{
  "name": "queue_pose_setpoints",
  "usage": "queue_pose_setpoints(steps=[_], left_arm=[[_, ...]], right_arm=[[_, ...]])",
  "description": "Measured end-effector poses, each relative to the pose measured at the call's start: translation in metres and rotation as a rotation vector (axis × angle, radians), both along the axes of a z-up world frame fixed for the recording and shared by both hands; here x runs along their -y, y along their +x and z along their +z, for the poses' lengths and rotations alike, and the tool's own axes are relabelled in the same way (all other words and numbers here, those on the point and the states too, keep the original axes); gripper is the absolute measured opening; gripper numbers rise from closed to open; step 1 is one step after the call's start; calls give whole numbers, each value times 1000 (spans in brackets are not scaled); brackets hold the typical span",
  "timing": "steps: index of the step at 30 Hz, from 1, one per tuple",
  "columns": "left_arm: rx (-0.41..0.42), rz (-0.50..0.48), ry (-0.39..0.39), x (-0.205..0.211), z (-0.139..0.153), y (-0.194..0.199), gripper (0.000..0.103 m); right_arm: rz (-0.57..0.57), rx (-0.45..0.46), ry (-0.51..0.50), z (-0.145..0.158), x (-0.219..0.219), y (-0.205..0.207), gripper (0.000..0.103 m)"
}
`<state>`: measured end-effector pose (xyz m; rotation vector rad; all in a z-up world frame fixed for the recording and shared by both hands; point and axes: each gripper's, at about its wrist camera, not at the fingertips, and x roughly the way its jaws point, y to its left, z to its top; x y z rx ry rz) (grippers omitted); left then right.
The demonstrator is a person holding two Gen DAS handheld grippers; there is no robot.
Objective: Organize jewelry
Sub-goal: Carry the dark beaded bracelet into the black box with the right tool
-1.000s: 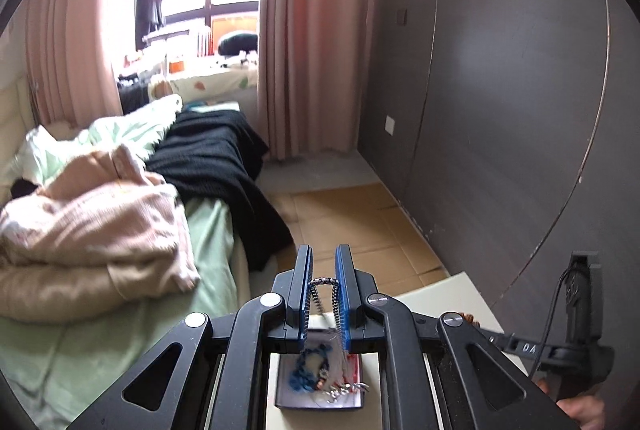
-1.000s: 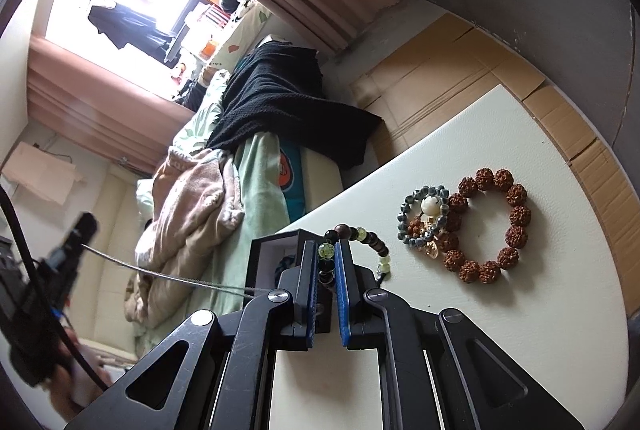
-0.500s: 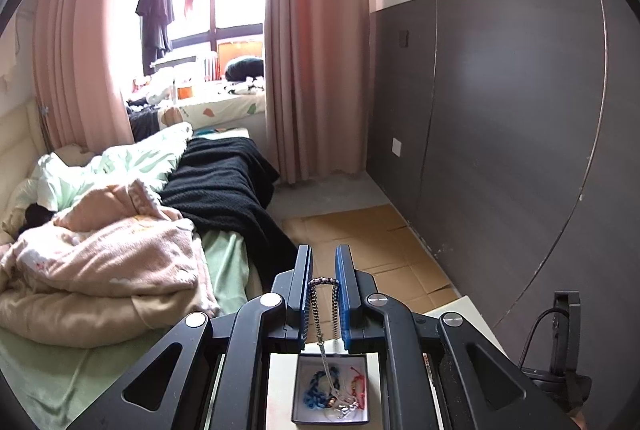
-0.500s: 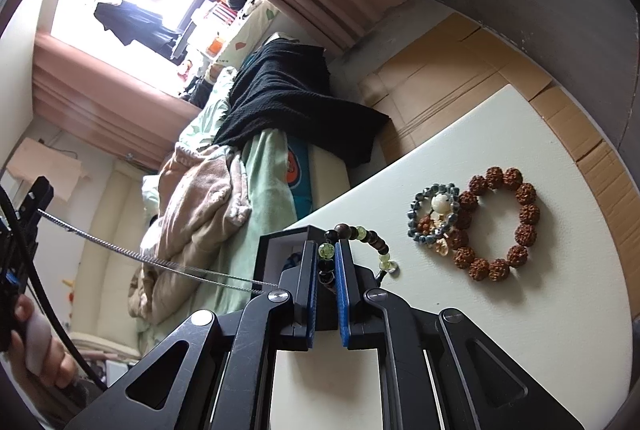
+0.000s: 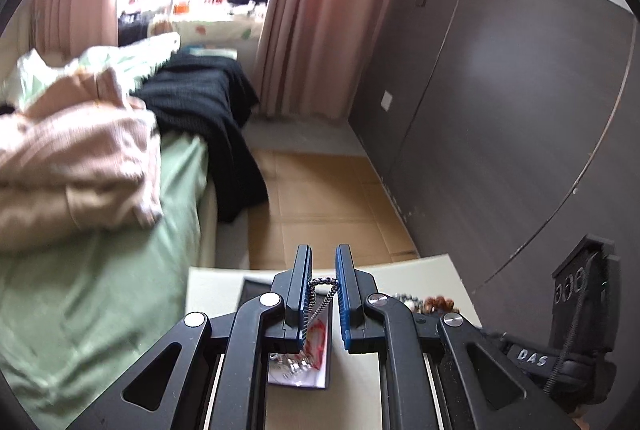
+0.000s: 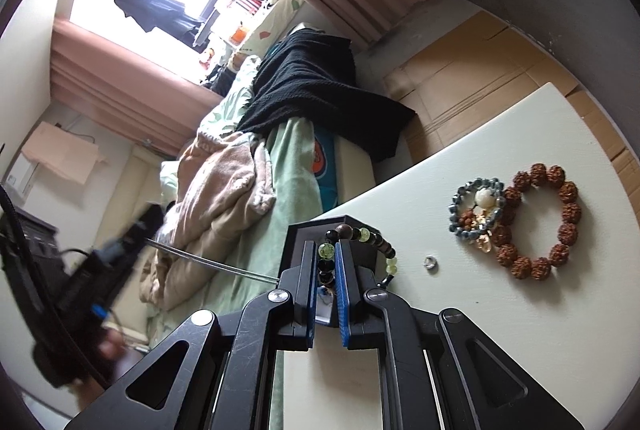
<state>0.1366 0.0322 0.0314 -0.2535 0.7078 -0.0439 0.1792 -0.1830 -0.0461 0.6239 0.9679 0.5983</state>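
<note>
While pinched in left gripper (image 5: pixel 323 272), chain (image 5: pixel 319 300): long axis vertical, down twd box (image 5: pixel 298 370).

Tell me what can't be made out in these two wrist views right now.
- Black jewelry box, right wrist view: its inside is mostly hidden behind the right gripper and the dark-and-green beaded bracelet it holds.
- Same box, left wrist view: the left gripper and its silver chain cover most contents; only red and silver bits show.
- Small silver ring on the white table: too small for detail.
- Person's hand, right wrist view: motion-blurred.
</note>
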Motion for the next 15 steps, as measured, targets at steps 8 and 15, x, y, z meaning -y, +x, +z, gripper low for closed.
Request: queue_pose_setpoints(steps=[8,15], left_arm=[[-70,59,-147,-24,-55,-4,75],[-65,160,-204,-67,-52,-17,83]], right_arm=[[25,-2,-41,-6,-20,2,10],[68,56,-15,-3,-42,-3,10]])
